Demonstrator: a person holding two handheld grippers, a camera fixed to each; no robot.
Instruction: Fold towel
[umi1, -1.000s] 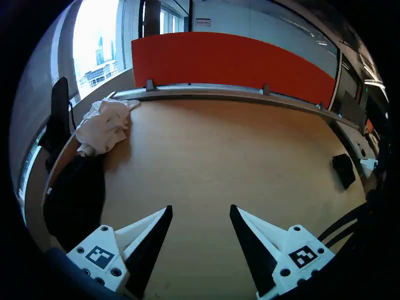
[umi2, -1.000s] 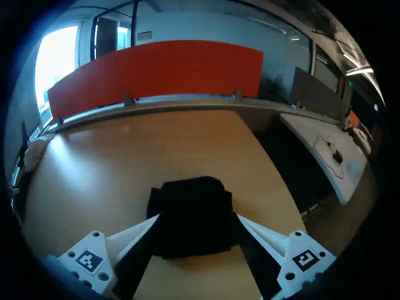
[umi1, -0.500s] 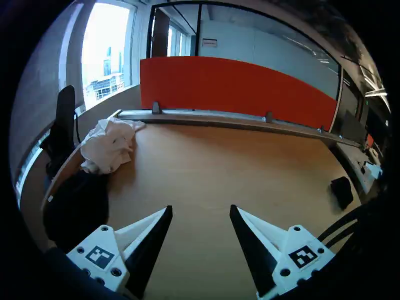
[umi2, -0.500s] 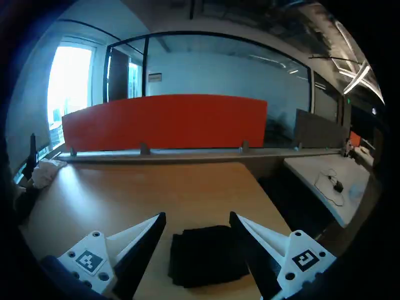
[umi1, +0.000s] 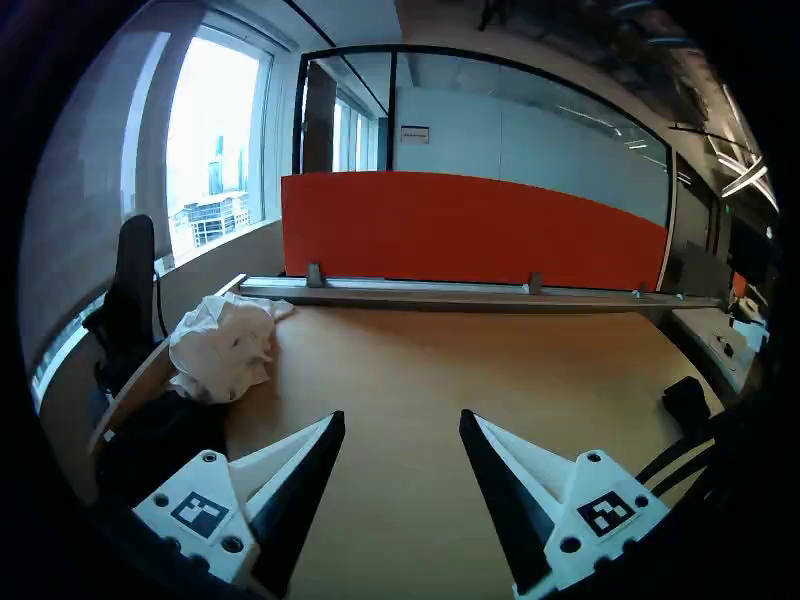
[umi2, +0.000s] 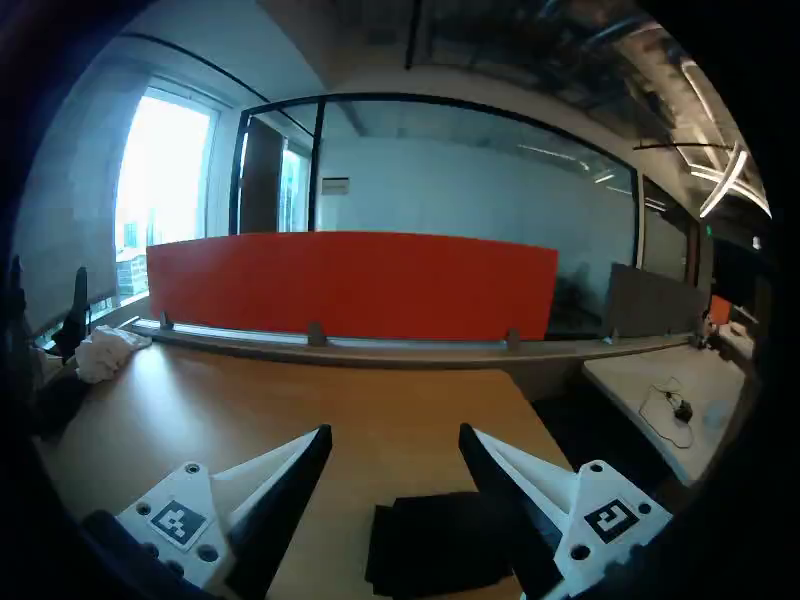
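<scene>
Left gripper released, empty. Right gripper released; folded black towel lower centre of right gripper view, on desk.

Surroundings: wooden desk, red divider standing along its far edge.
Left of divider: bright window, black chair below it. Behind divider: glass wall. Right of divider: grey partition, white side desk carrying a dark cable.

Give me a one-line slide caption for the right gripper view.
Open right gripper hovers over a folded black towel on a wooden desk, red divider behind.
</scene>
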